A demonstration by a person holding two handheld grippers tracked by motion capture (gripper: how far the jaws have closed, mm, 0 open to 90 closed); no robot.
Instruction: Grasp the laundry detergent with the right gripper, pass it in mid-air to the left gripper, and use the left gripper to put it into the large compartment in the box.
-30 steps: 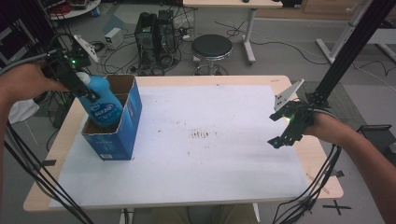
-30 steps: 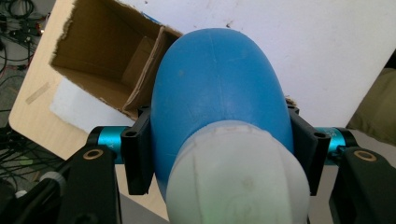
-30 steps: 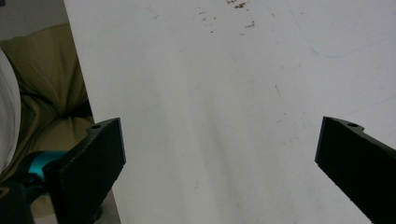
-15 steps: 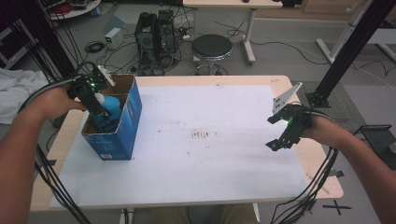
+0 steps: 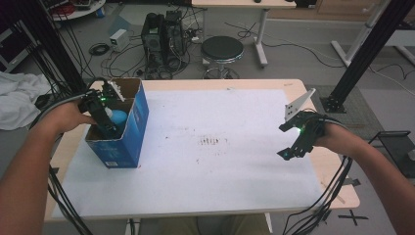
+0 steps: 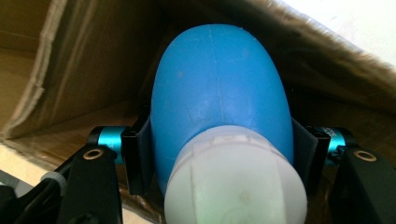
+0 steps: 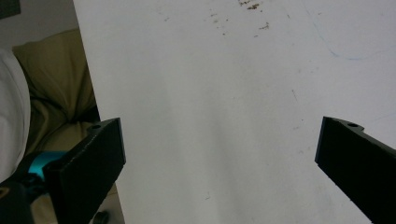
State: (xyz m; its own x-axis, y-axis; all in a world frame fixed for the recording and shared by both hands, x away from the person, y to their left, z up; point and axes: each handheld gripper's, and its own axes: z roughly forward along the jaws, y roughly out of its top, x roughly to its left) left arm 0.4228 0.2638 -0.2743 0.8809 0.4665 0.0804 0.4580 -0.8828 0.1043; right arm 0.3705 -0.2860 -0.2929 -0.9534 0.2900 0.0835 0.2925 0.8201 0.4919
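Note:
A blue bottle (image 5: 118,117) with a white cap (image 6: 236,179) sits down inside an open blue cardboard box (image 5: 136,128) at the table's left side. My left gripper (image 5: 108,128) reaches into the box and is shut on the blue bottle (image 6: 219,84), its pads pressed on both sides just beyond the cap. Brown cardboard walls (image 6: 70,70) surround the bottle in the left gripper view. My right gripper (image 5: 293,142) hovers over the right part of the white sheet (image 5: 215,166); its jaws stand wide apart in the right gripper view with nothing between them (image 7: 219,154).
The box stands at the white sheet's left edge on the wooden table (image 5: 337,181). Brown specks (image 5: 211,142) mark the sheet's middle. Cables hang from both grippers. Behind the table are a stool (image 5: 222,49), a computer tower (image 5: 161,32) and black frame legs.
My left gripper has lowered the blue bottle from above the box rim down into the box. The right gripper has kept still.

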